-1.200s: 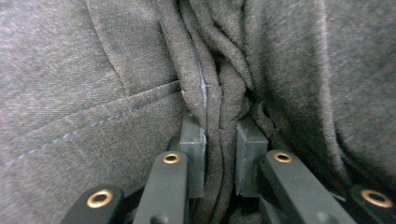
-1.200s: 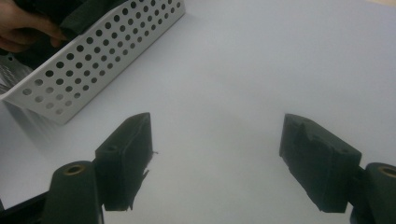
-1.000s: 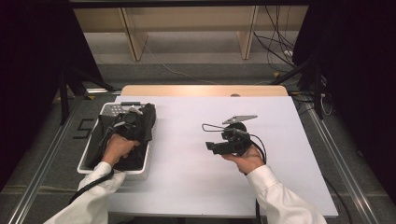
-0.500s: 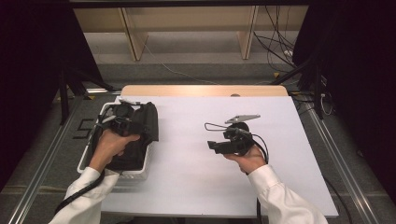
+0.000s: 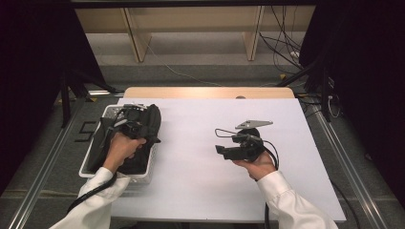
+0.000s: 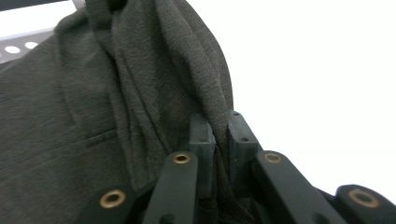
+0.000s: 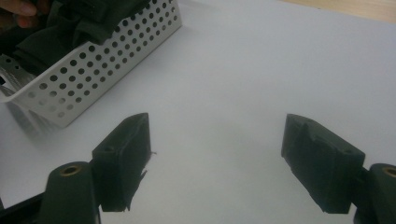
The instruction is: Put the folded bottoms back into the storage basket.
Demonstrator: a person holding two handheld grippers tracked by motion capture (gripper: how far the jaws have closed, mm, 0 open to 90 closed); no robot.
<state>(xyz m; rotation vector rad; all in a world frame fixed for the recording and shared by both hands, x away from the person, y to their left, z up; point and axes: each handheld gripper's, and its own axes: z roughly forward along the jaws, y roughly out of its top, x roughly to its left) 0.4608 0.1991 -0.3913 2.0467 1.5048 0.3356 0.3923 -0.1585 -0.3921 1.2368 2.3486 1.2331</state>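
Dark cloth: a charcoal garment (image 6: 116, 93) is pinched in a fold by the left claw (image 6: 218, 135), whose jaws have just been closing; fabric sits between the pads, so it is clenched on the cloth.
Where it lies: mostly bunched in the white perforated basket (image 5: 93, 164) under and behind that claw, with the gripped fold raised over the basket's table-side rim.
Why held so: a grip on a gathered ridge probably lets the whole piece be drawn out in one pull.
Right claw (image 7: 217, 163): released, jaws wide apart with nothing between them, hovering over bare white table (image 5: 191, 181), likely waiting to take a second corner.
Ahead of the right claw: the basket's holed wall (image 7: 100, 65), near its left pad.
In the way: the basket rim may snag trailing cloth.
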